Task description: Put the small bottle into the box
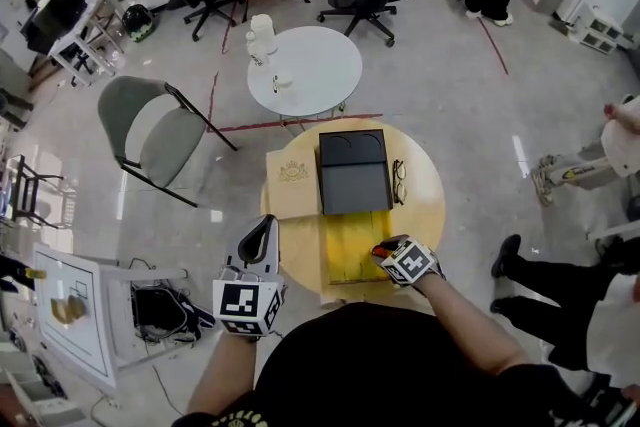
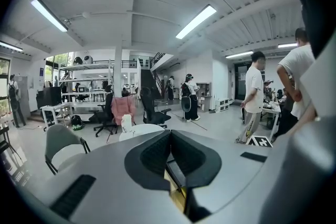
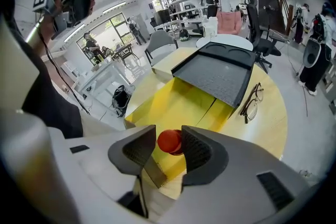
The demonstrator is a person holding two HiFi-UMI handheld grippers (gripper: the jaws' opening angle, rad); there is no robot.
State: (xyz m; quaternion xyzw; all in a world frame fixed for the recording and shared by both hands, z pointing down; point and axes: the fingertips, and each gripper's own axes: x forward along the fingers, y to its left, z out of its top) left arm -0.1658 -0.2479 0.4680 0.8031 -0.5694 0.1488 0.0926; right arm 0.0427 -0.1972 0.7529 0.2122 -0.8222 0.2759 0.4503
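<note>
The small bottle shows only its red cap [image 3: 169,140], between the jaws of my right gripper [image 3: 167,145]. The cap rests against the right pad and a thin gap shows at the left pad, so the jaws stand open around it. In the head view my right gripper [image 1: 384,253] hangs over the near right part of the open yellow box [image 1: 345,245], with the red cap [image 1: 380,250] at its tip. The box's black lid [image 1: 353,170] lies open behind it. My left gripper [image 1: 262,235] is off the table's left edge, pointing upward, its pads [image 2: 157,152] meeting with nothing between them.
A pair of glasses [image 1: 400,181] lies on the round wooden table [image 1: 425,205], right of the lid. A tan flat box [image 1: 292,183] lies left of it. A white round table [image 1: 305,70] and a folding chair [image 1: 150,130] stand beyond. A person's legs [image 1: 560,305] are at the right.
</note>
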